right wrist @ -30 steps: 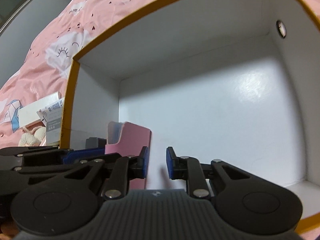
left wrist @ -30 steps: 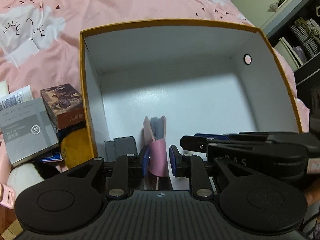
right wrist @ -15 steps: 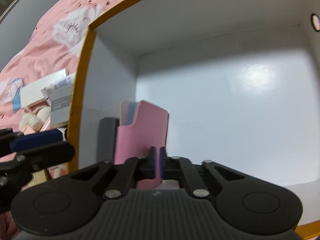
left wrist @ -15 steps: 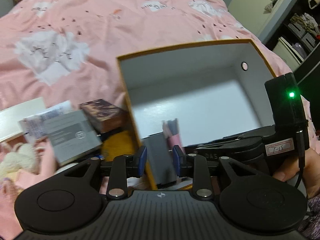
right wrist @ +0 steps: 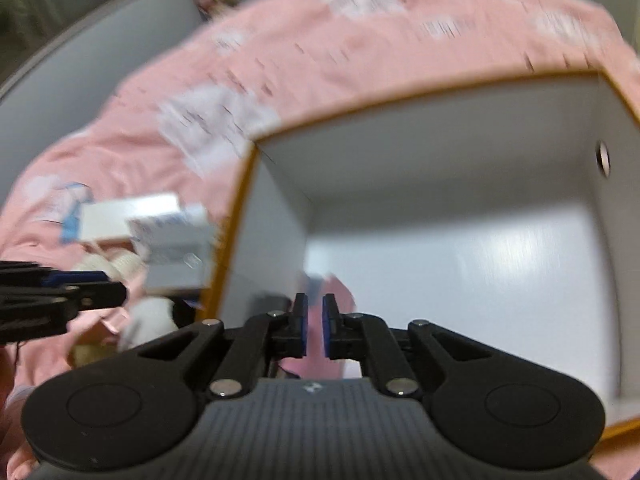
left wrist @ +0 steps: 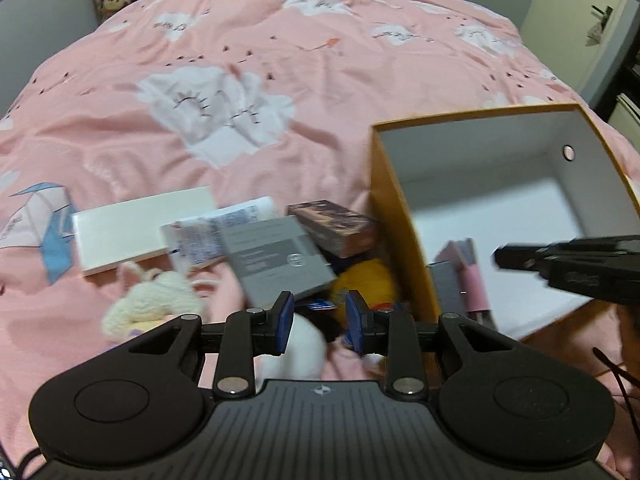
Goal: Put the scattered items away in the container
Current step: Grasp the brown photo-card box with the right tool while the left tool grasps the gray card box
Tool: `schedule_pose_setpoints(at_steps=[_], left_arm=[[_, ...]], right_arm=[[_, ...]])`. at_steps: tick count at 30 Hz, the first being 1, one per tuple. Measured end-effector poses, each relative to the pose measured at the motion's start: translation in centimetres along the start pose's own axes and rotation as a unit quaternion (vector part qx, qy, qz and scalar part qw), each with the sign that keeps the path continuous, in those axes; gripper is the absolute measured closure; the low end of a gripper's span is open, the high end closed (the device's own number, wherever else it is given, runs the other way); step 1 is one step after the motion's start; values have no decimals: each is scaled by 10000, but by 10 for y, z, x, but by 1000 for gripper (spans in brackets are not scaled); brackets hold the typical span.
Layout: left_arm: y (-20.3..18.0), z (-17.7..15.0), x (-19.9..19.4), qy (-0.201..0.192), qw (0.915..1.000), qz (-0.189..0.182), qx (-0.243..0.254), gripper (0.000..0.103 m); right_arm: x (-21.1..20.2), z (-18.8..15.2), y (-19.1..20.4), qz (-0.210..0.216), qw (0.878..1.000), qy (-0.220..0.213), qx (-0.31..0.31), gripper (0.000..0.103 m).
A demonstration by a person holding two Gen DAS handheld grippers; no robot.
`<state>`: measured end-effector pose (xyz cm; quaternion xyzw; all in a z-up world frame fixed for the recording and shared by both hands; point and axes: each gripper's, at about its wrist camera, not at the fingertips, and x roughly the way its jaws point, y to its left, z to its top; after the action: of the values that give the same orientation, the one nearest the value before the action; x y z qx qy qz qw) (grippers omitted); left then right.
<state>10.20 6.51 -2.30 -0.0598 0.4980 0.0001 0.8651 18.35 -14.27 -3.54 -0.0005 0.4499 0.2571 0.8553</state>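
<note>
A pink bedspread [left wrist: 240,80] covers everything. At its three o'clock side sits the orange box [left wrist: 394,216], white inside, with a pink case [left wrist: 468,264] and a grey slab [left wrist: 446,292] standing at its near-left corner. Just left of the box lies the clutter: white flat box [left wrist: 140,228], grey booklet [left wrist: 276,264], brown carton [left wrist: 334,228], yellow plush [left wrist: 368,280], cream knit toy [left wrist: 152,300]. The left gripper [left wrist: 320,326] hangs over the pile, jaws apart, empty. The right gripper [right wrist: 315,326], above the box, shows a narrow gap, holding nothing.
</note>
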Motion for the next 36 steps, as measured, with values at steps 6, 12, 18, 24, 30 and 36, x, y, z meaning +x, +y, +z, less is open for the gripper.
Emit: schedule_pose_setpoints(at_steps=[6, 12, 18, 24, 30, 36], left_arm=[[36, 14, 7, 320, 9983, -199, -446, 62], [51, 30, 29, 584, 9972, -268, -380, 54], [66, 48, 60, 885, 9948, -325, -390, 53], [80, 58, 92, 1171, 9902, -433, -620, 53], [89, 61, 115, 1397, 9849, -617, -815, 53], [92, 63, 128, 1442, 9808, -866, -987, 50]], right_arm=[[1, 17, 38, 201, 9947, -24, -1013, 84], [29, 37, 87, 410, 9718, 351, -2297, 78], [74, 51, 117, 516, 9327, 1042, -3415, 67], [114, 59, 127, 273, 8992, 1574, -4072, 65], [141, 56, 132, 169, 8803, 1916, -4336, 58], [149, 46, 137, -168, 8533, 1925, -4842, 52]])
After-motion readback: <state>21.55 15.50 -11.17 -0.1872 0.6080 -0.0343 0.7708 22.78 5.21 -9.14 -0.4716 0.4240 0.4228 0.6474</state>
